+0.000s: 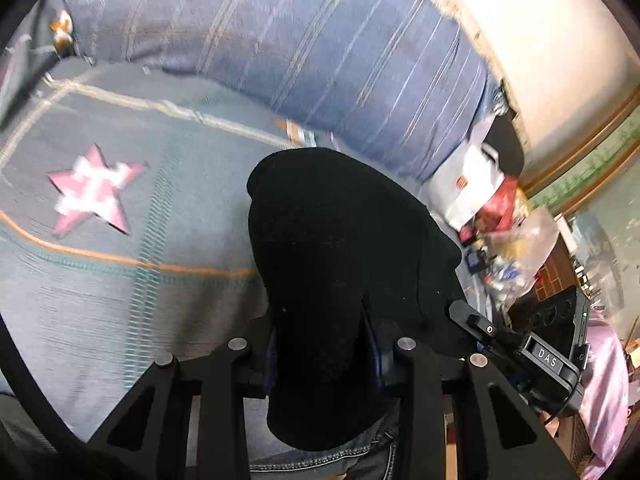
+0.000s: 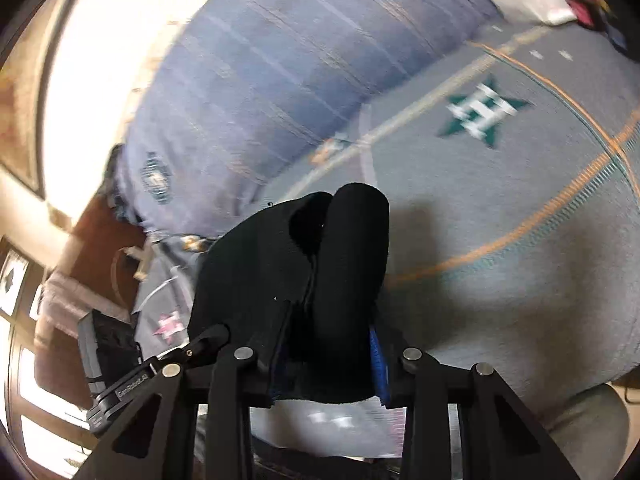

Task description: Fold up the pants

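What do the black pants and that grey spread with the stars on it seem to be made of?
The black pants look like a soft, matte knit or fleece: no sheen, rounded bulky folds, specks of lint; the exact fibre is unclear. The grey spread seems a woven or quilted cotton-like cloth, matte, with stitched orange and teal lines and a blocky woven-looking star.

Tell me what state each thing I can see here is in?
Black fabric pants: bunched, lifted off the bed, gripped at both ends.
Left gripper: shut on the pants.
Right gripper: shut on the pants.
Grey star-patterned bedspread: spread flat.
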The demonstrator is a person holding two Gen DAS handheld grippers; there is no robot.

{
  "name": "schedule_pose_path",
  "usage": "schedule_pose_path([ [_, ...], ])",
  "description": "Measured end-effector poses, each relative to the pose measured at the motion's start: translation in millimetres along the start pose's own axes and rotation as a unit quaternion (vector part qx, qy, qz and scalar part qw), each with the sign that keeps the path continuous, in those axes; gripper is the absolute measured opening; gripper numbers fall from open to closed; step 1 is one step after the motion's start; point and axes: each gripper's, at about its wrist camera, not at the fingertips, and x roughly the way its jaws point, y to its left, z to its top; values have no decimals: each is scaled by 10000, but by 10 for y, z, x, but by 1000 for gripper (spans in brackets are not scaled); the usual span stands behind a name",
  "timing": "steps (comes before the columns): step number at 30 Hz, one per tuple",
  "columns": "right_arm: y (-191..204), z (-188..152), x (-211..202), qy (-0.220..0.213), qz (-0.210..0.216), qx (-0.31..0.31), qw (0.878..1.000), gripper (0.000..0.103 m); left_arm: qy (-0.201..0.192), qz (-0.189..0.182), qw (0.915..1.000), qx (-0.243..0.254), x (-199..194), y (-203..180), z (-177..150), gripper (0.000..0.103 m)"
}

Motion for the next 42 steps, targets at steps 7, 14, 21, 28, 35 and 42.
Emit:
schedule_pose_path([
  [7,253,-94,317,218,411,-251,9986,36,-265,400,9986,-206,-138,400,42,45],
  [14,-238,-494,726,484,393,478,9969,63,-345,1111,9925,-376,65,692,-258,69],
  [21,35,-467,210,14,561,-34,9984,74,-322,1012,9939,-305,48,674,-429,73],
  [28,252,-302,689,722,48,-252,9971,54,-158,1031,9935,-452,122,772,-437,73],
  [35,407,-593,736,814,-608,-700,9924,21,-71,1054,9932,-482,129,799,-477,73],
  [42,273,-554,914,881,-867,-590,9906,25,-53,1209,9923,-253,190,724,-506,76],
])
